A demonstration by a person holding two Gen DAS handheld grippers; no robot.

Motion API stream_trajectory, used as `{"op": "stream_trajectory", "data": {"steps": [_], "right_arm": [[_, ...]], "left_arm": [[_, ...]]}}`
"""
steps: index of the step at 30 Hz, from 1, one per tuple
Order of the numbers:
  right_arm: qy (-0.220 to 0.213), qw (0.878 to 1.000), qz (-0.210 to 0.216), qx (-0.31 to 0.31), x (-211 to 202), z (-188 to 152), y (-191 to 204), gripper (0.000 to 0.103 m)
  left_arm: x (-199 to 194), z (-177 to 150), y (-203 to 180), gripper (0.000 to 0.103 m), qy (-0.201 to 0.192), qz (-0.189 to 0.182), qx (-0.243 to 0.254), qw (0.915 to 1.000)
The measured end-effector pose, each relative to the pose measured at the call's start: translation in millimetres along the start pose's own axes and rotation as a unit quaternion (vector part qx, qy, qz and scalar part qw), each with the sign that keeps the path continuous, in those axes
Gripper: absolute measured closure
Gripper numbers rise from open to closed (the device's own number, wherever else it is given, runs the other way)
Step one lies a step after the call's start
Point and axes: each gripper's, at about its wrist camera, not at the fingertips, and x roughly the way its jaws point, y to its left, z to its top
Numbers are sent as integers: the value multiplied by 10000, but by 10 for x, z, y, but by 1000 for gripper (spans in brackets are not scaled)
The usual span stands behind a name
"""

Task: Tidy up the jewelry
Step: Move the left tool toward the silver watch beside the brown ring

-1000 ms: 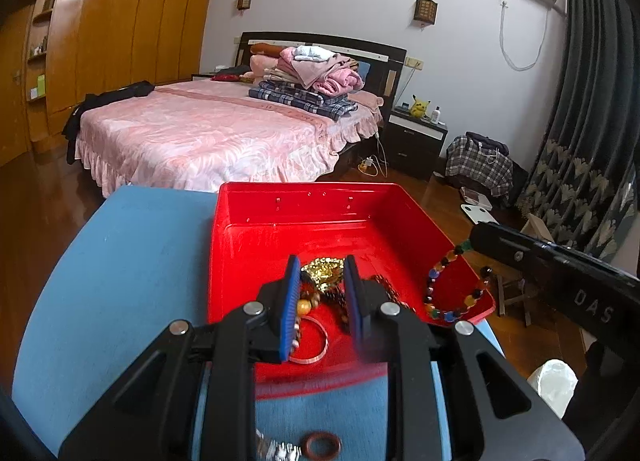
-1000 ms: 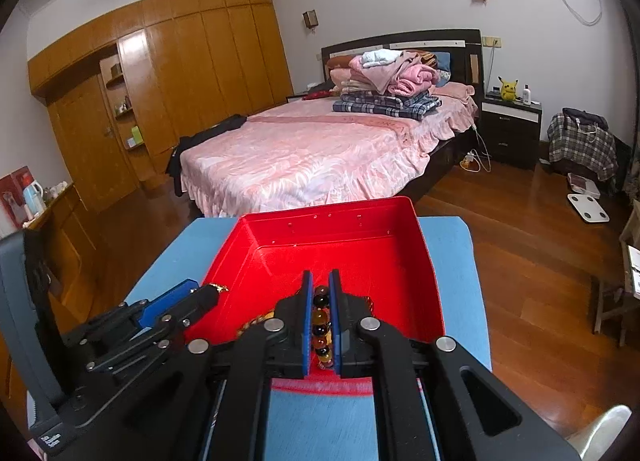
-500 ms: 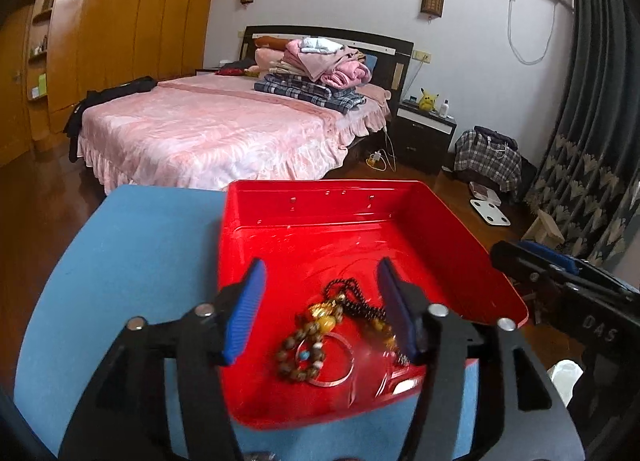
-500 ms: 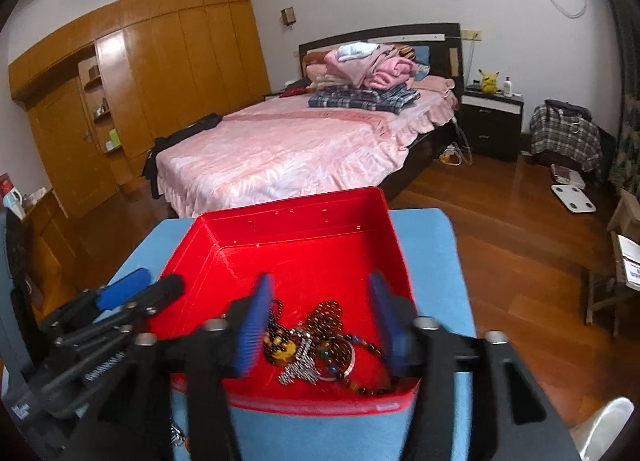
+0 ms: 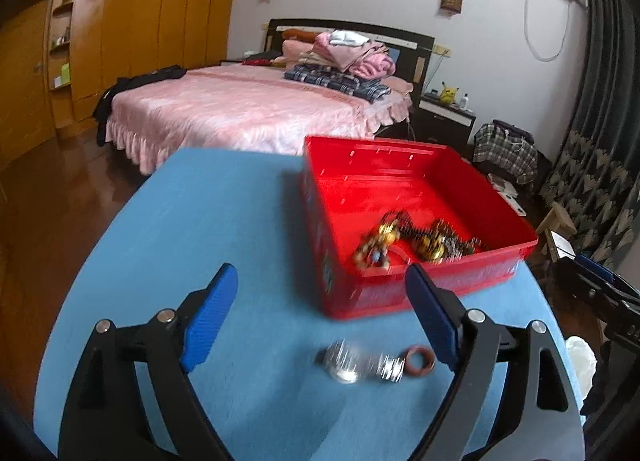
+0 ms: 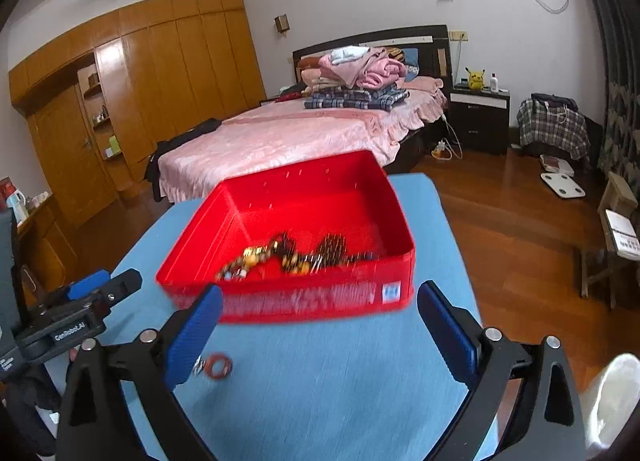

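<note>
A red box (image 5: pixel 400 297) stands on the blue table (image 5: pixel 200 221) and holds a tangle of beaded bracelets and chains (image 5: pixel 416 241). In front of it lie two silver pieces (image 5: pixel 344 361) and a brown ring (image 5: pixel 419 361). My left gripper (image 5: pixel 320 273) hovers over them, jaws opening wide, with nothing between them. My right gripper (image 6: pixel 320 289) faces the red box (image 6: pixel 320 165) from the near side, jaws also opening and empty. The jewelry pile (image 6: pixel 296 253) lies inside. The brown ring (image 6: pixel 219 366) shows beside its left finger. The left gripper (image 6: pixel 100 289) is at the left.
The table top (image 6: pixel 340 381) ends close on the right, with wooden floor (image 6: pixel 500 241) below. A pink bed (image 5: pixel 248 109) stands beyond the table. A white bag (image 6: pixel 612 393) sits at the lower right. The right gripper (image 5: pixel 600 293) shows at the right edge.
Both grippers opened and let their beaded pieces drop into the red box. Both then pulled back toward the near side and sank; the loose pieces on the table came into the left view.
</note>
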Motion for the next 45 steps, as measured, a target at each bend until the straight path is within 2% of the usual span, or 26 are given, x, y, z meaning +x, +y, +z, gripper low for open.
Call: {"op": "stream_trajectory", "data": {"steps": [8, 17, 25, 31, 45], "right_arm": [[284, 9995, -29, -116, -16, -364, 102, 7], [348, 9994, -8, -95, -34, -492, 95, 7], [364, 9993, -13, -79, -20, -510, 79, 7], [372, 9993, -6, -89, -10, -524, 90, 7], [422, 9991, -10, -63, 17, -541, 49, 7]], "left_arm": [[-25, -306, -10, 20, 201, 89, -122, 9997], [76, -473, -146, 20, 393, 202, -95, 9990], [108, -517, -220, 19, 559, 205, -71, 9982], [229, -517, -248, 19, 838, 277, -64, 9961], [332, -500, -286, 19, 1022, 290, -172, 9942]]}}
